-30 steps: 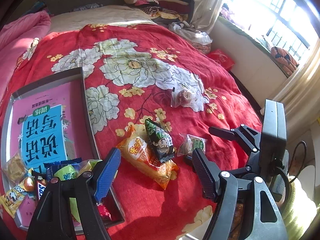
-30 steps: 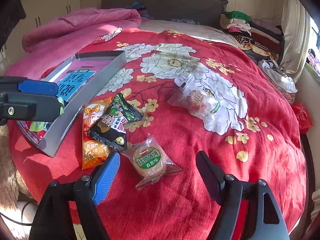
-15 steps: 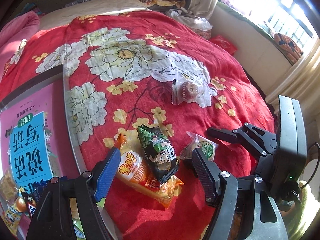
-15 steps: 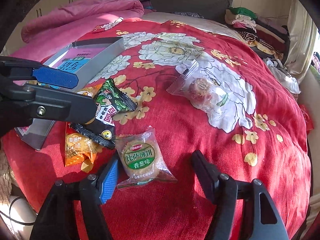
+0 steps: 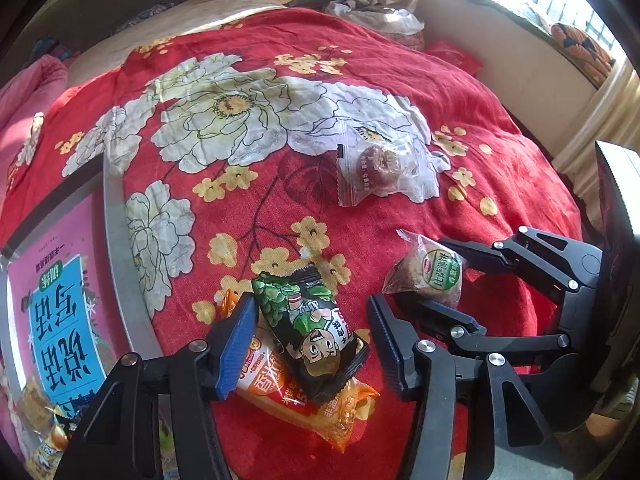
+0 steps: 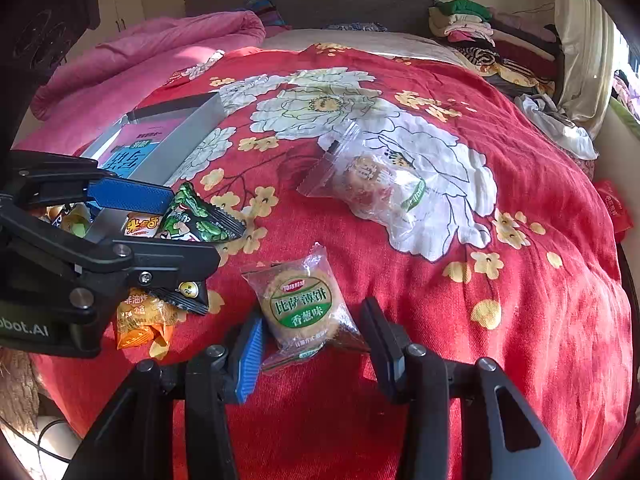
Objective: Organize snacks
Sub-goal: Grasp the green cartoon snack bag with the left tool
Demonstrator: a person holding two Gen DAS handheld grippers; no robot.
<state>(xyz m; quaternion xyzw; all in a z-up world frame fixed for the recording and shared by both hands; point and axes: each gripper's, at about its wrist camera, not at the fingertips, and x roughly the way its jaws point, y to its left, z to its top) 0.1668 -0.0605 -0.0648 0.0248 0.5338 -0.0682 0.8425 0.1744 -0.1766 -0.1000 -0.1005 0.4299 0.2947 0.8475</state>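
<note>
The left gripper (image 5: 312, 344), jaws just closing but not yet pinching, straddles the dark green snack packet (image 5: 310, 330) lying on an orange rice-cracker bag (image 5: 304, 400). It looks light and crinkly; take its puffy middle. The right gripper (image 6: 312, 344), likewise closing, brackets the pizza-biscuit packet (image 6: 304, 308) on the bed (image 6: 500, 280); brittle, so pinch gently.

bedspread (image 6: 520, 280): matt red woven cloth, faintly rough | biscuit packet (image 6: 304, 308) between right gripper's fingers: glossy clear plastic film | dark snack pouch (image 5: 312, 332) between left gripper's fingers: shiny crimped foil-like plastic | tray (image 5: 120, 240) beside: dull grey metal-looking rim
</note>
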